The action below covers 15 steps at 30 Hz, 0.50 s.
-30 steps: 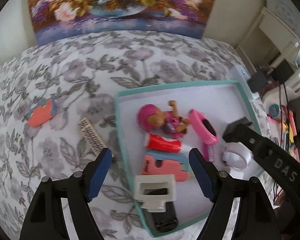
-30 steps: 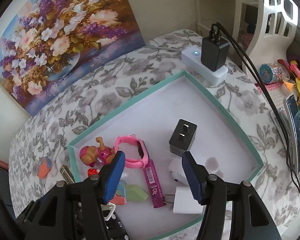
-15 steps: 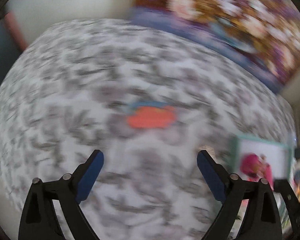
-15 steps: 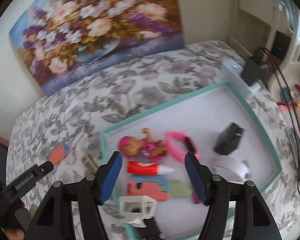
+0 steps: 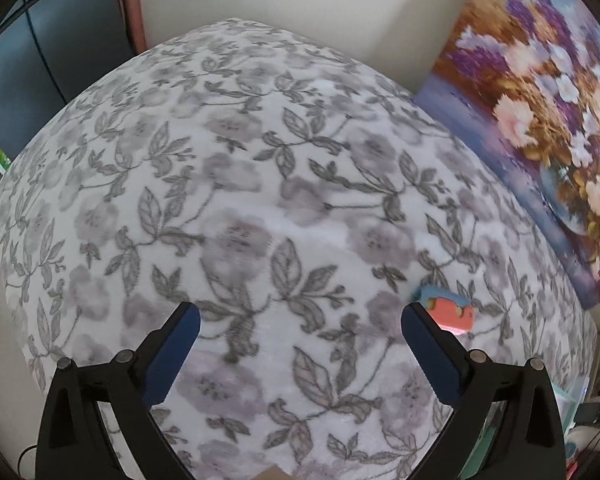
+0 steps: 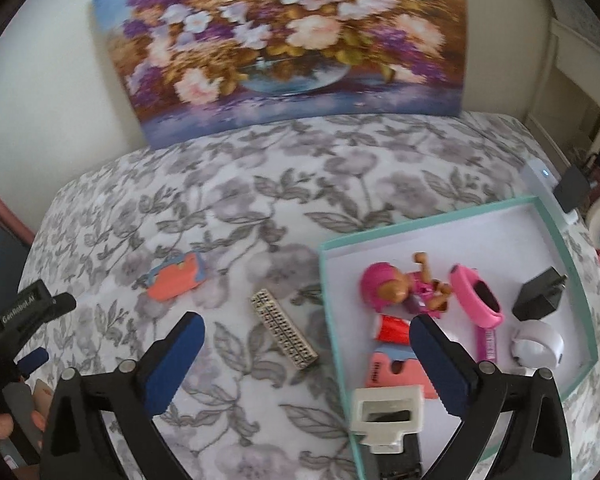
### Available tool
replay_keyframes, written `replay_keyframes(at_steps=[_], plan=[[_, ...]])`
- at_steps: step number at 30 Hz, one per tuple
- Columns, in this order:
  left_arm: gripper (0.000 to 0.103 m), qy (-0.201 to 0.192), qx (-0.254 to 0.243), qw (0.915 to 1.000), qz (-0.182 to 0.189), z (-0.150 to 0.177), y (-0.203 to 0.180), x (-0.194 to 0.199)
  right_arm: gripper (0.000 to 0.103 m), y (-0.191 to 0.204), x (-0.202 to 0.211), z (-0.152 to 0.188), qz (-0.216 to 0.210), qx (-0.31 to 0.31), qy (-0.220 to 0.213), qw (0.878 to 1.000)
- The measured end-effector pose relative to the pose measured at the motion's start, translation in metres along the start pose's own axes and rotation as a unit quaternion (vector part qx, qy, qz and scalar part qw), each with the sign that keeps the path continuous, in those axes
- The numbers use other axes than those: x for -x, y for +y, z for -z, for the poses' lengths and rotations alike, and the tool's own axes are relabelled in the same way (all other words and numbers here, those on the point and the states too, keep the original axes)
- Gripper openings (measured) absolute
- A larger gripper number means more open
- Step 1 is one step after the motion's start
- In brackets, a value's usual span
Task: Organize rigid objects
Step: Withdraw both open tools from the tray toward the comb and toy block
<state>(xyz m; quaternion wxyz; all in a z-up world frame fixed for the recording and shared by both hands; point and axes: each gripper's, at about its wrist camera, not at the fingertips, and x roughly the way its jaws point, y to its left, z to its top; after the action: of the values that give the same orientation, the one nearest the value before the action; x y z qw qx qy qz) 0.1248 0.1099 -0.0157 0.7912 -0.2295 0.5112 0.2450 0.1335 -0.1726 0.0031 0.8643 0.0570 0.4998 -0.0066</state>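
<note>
Right wrist view, nearest: the right gripper (image 6: 306,354) hangs with jaws spread wide and nothing between them, above the flowered bedspread (image 6: 260,208). Just beyond its fingers lies a beige perforated block (image 6: 285,329), flat on the bedspread and just left of the teal-rimmed tray (image 6: 556,236). Inside the tray rest a white clip (image 6: 386,412) at the near edge, a red tube (image 6: 392,329), a pink-haired doll (image 6: 400,286), a pink wristband (image 6: 476,295), a black plug (image 6: 538,298) and a white round item (image 6: 538,345). Farther left, well apart from the tray, an orange and blue toy (image 6: 176,278) lies on the bedspread; the left gripper (image 6: 30,308) shows at the left margin. A flower painting (image 6: 284,40) leans against the wall behind. Left wrist view: the left gripper (image 5: 300,344) likewise has jaws released and empty over the bedspread (image 5: 240,184), with the orange and blue toy (image 5: 450,312) just beside the right finger (image 5: 430,350) and the painting (image 5: 548,120) beyond.
</note>
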Motion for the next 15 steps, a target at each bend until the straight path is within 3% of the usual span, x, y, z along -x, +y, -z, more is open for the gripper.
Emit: replay_keyframes(at_steps=[10,15], plan=[[0.101,0.020,-0.005,0.9997,0.011,-0.003,0.002,-0.013,0.103,0.021,-0.014,0.005,-0.019,0.017,0.021,0.999],[0.101,0.032,-0.026,0.9989,0.020,-0.001,-0.007,-0.020,0.103,0.014,-0.025,0.005,-0.053,-0.001,0.039,0.998]])
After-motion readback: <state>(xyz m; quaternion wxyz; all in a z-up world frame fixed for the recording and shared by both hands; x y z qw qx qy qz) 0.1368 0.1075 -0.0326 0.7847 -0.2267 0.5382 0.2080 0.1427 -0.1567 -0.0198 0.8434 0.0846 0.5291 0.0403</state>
